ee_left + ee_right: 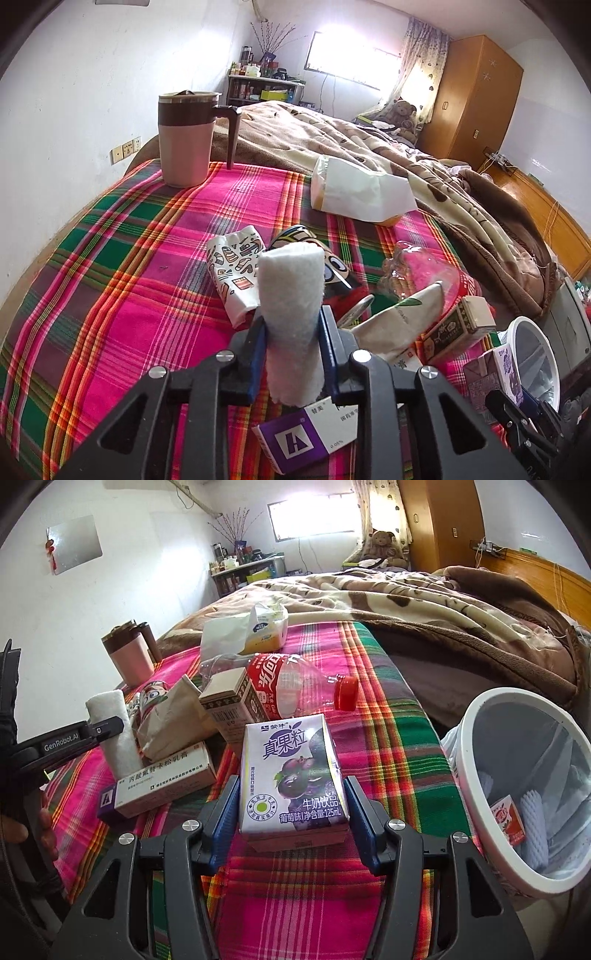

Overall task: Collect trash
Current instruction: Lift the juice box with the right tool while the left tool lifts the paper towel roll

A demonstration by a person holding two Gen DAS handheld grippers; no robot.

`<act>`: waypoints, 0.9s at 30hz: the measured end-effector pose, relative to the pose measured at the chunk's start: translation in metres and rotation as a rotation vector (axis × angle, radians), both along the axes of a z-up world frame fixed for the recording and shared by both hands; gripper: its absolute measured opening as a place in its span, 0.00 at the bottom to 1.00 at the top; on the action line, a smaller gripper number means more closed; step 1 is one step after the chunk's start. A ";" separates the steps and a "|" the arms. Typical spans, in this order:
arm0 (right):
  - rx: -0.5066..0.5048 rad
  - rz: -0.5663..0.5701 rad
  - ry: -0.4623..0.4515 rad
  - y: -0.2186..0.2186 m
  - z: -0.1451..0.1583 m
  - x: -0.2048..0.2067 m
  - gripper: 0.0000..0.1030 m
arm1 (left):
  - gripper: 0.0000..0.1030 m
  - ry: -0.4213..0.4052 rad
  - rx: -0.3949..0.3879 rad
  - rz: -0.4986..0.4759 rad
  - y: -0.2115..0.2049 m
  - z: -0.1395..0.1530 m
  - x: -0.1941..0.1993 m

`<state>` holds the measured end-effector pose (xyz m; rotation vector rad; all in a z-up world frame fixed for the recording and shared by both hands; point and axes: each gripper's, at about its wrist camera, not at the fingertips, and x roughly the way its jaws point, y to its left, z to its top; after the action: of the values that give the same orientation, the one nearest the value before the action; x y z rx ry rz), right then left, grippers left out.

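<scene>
Left hand-held gripper [293, 347]: closest to my left camera, clenched on a white foam roll [291, 317] that stands upright between the blue pads, pads pressing both its sides
Right hand-held gripper [293, 812]: I see its blue pads set either side of a purple grape milk-drink carton [291, 771]; the pads look to be against the carton's lower edges, but I cannot tell whether they press it
Carton: upright on the plaid cloth [399, 738], label facing my right camera
Medicine box [306, 439]: purple and white, lying flat just under the foam roll in my left view
Trash cluster: a patterned paper wrapper [232, 273] left of the roll, a crumpled beige paper bag [173, 716], a small brown-and-cream box [229, 705], and a clear plastic cola bottle [291, 686] with a red cap on its side, all close together behind the carton
Farther back: a white paper bag [358, 192] with a yellow-bottomed package, near the blanket [369, 144] edge
Mug [186, 138]: pink and brown, lidded, upright at the far left of the cloth, well apart from the trash
Waste bin [476, 775]: white rim, to the right beside the bed, lined with a bag; I make out a red-printed packet [508, 819] and a white foam net [533, 823] inside
Person's hand [33, 830]: partly in view at the left edge of my right view, on the left tool
</scene>
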<state>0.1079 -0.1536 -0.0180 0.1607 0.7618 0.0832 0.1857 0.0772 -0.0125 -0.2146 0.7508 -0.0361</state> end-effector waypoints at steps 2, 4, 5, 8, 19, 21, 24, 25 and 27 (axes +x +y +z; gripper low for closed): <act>0.007 0.000 -0.007 -0.002 0.002 -0.002 0.54 | 0.26 -0.005 -0.003 -0.005 -0.001 0.002 -0.003; 0.012 -0.001 -0.016 -0.004 0.004 -0.004 0.54 | 0.26 -0.015 0.001 -0.005 -0.003 0.005 -0.006; 0.013 -0.003 -0.021 -0.005 0.005 -0.005 0.54 | 0.26 -0.021 0.004 -0.006 -0.004 0.007 -0.008; 0.022 -0.006 -0.036 -0.009 0.008 -0.008 0.54 | 0.26 -0.051 0.005 -0.011 -0.006 0.015 -0.015; 0.026 0.000 -0.068 -0.014 0.017 -0.018 0.54 | 0.26 -0.042 0.008 -0.029 -0.013 0.014 -0.017; 0.024 0.006 -0.067 -0.014 0.017 -0.019 0.54 | 0.26 -0.026 -0.012 -0.021 -0.010 0.009 -0.013; 0.018 0.014 -0.065 -0.013 0.017 -0.019 0.54 | 0.28 -0.030 0.002 -0.009 -0.009 0.007 -0.010; 0.017 0.015 -0.065 -0.014 0.017 -0.018 0.54 | 0.29 -0.025 -0.001 -0.014 -0.009 0.006 -0.008; 0.019 0.017 -0.057 -0.014 0.015 -0.016 0.54 | 0.48 -0.026 0.004 -0.005 -0.008 0.005 -0.003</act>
<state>0.0921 -0.1674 -0.0026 0.1690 0.7062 0.1108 0.1824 0.0688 -0.0077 -0.2078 0.7257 -0.0421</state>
